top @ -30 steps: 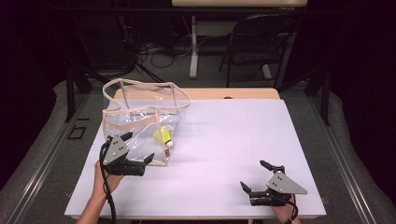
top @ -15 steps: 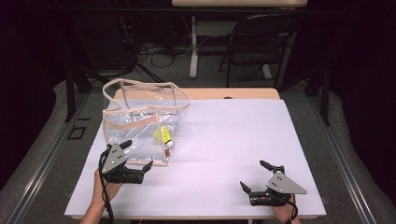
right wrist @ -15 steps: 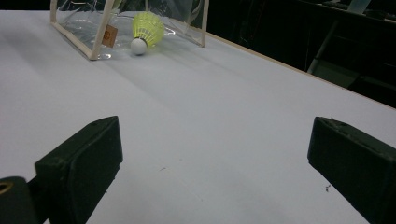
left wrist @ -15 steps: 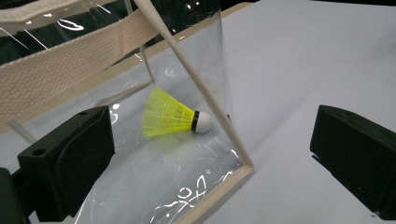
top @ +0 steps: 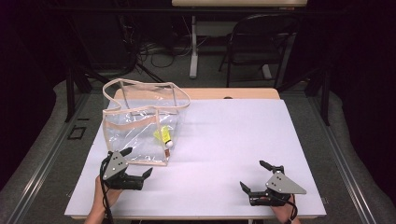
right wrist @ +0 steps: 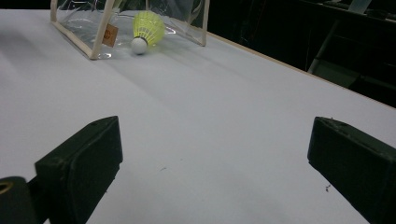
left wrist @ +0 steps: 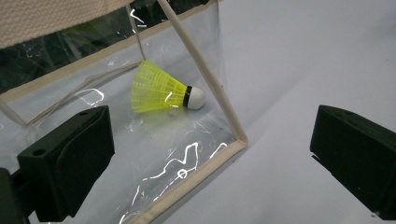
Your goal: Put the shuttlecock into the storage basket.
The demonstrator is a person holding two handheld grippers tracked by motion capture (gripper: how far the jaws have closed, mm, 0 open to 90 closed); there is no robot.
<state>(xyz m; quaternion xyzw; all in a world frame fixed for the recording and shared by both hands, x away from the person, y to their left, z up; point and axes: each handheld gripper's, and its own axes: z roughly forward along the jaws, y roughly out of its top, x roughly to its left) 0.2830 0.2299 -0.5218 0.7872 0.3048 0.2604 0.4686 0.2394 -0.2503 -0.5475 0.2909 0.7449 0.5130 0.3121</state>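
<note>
From the high view, the left tongs (top: 135,164) sit spread wide with nothing in them, right at the near corner of the clear bag (top: 140,126), which stands on the white bench (top: 224,140) with its cream strap looped up top. Inside the bag, the yellow shuttlecock (top: 163,137) lies on the floor of it, by the near right corner seam. Over on the other side, the right tongs (top: 256,177) rest well apart from everything, gaping and empty too. On to the left gripper view: both black jaws are far apart, the bag's bottom corner pokes between them, and the shuttlecock (left wrist: 163,88) lies on its side behind the plastic, white cork against the seam. Right gripper view now: jaws wide, bare bench between them, the bag (right wrist: 93,28) far off with a small tan tag (right wrist: 110,35) on its edge, print too small to read. My call: shuttlecock is bagged, job looks about done, both hands clear.
</note>
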